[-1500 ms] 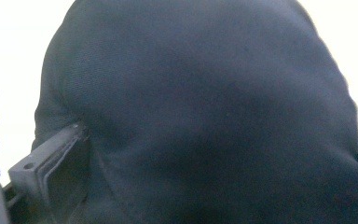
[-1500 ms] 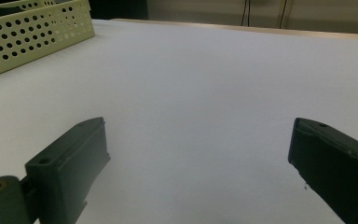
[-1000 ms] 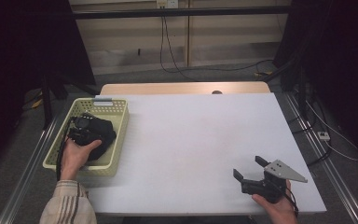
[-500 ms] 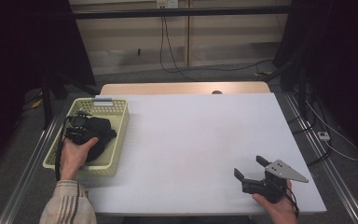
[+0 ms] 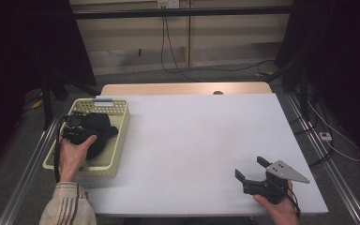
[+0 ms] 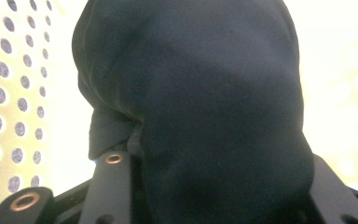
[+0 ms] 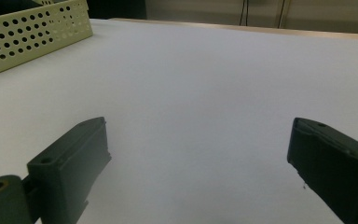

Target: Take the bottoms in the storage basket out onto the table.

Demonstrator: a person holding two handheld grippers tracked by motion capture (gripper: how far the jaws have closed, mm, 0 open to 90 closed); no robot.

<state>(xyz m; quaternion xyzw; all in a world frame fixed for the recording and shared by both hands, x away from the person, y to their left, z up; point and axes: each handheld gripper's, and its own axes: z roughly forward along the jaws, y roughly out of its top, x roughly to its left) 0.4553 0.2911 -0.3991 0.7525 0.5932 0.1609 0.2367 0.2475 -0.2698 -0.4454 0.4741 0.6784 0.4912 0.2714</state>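
Observation:
A bundle of black cloth (image 5: 98, 127) lies in a pale yellow perforated basket (image 5: 120, 125) at the table's left edge. My left gripper (image 5: 76, 132) reaches into the basket from the near side and is shut on the cloth. In the left gripper view the dark fabric (image 6: 205, 102) bulges up between both jaws, with the basket's holed wall (image 6: 9, 93) on the left. My right gripper (image 5: 249, 167) rests near the table's front right corner, open, with bare white tabletop between its fingers (image 7: 74, 154).
The white table (image 5: 197, 136) stretches between the basket and the right gripper. A wooden strip (image 5: 183, 88) runs along its far edge. Cables lie on the floor beyond, and metal rails flank both sides. The basket's corner (image 7: 37, 32) shows far left in the right gripper view.
The left hand has edged a little deeper into the basket and the cloth has bunched up at the gripper. The right gripper has stayed where it was.

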